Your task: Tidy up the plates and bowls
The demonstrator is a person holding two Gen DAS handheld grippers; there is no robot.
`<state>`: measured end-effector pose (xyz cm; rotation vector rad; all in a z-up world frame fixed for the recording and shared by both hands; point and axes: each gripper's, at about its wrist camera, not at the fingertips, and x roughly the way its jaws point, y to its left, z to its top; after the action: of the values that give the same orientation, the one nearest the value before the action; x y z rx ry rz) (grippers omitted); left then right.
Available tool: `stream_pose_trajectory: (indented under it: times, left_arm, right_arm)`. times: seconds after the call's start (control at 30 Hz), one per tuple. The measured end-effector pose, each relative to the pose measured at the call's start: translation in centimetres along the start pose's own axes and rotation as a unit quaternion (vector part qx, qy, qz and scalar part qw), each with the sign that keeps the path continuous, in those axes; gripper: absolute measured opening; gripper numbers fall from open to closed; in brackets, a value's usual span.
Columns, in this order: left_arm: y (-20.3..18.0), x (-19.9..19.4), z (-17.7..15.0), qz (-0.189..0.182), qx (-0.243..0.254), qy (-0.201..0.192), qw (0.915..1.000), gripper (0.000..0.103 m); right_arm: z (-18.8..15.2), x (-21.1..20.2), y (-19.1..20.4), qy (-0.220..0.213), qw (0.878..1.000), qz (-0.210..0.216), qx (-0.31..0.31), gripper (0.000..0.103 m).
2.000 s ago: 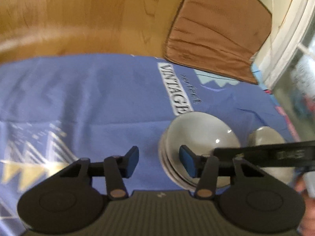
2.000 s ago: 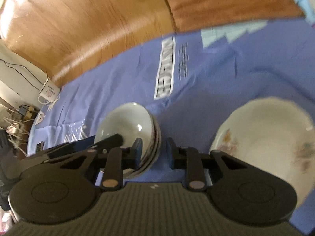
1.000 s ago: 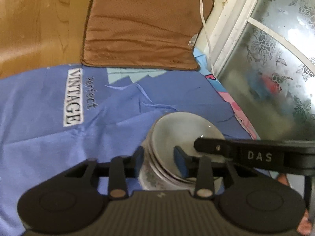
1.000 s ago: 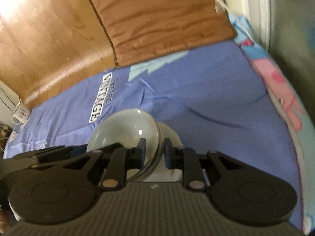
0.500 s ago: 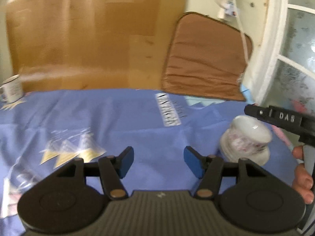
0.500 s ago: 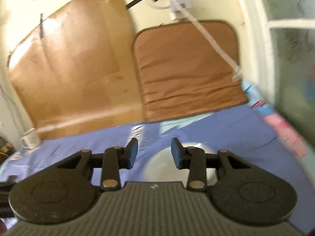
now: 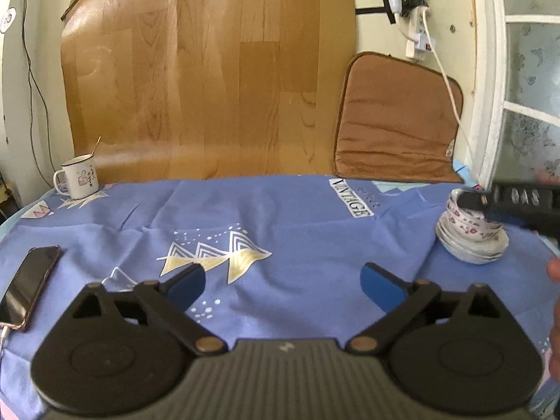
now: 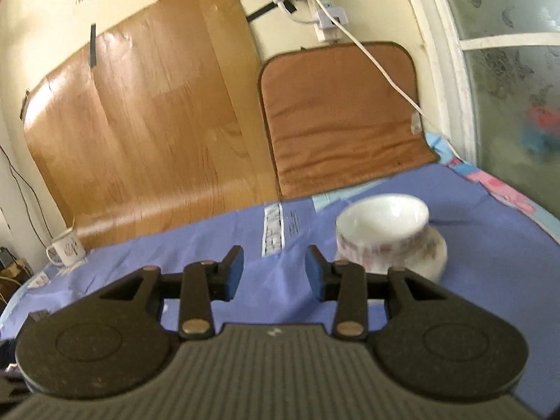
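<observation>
Left wrist: left gripper has just spread wide, nothing between; stack of white floral bowls on plates sits near the blue cloth's right edge.

Right wrist: right gripper parted, empty, stack just right.

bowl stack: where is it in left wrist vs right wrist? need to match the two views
Left wrist: the stack of bowls sits at the far right edge on the blue cloth, partly behind the right gripper.
Right wrist: the stack is right of centre, just beyond the right finger.
Shared landmark: the brown cushion against the wall, behind the stack in both.
</observation>
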<state>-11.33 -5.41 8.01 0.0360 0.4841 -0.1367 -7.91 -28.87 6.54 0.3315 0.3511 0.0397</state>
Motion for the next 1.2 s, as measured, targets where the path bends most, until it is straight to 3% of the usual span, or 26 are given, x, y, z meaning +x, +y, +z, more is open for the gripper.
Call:
stream_pose_trajectory:
  times: [0.1,0.33,0.6,0.77,1.2]
  left_arm:
    - [0.6,-0.1,0.0,-0.031,0.005,-0.008,0.9995,0.103]
    - [1.6,3.0,1.6,-0.102,0.033,0.047,0.9931,0.103]
    - [-0.6,5.1,2.6,-0.104,0.075,0.064,0.9897,0.103]
    - [-3.2,5.0,1.6,-0.119,0.079,0.076,0.9869,0.103]
    - [-7.8,1.2,-0.4,-0.042,0.108,0.066,0.991,0.103]
  right_arm:
    - [-0.9,-1.4,0.8,-0.005,0.999,-0.043,-0.011,0.042]
    - [-1.6,-2.2,2.6,0.004,0.992,-0.123,0.001,0.042]
    - [-3.3,-3.0,2.4,0.015,0.987,-0.152,0.046,0.043]
    - [-4.8,-5.2,1.1,-0.002,0.985,-0.164,0.047,0.043]
    - [-5.7,-6.9,-2.0,0.005,0.997,-0.066,0.046,0.045]
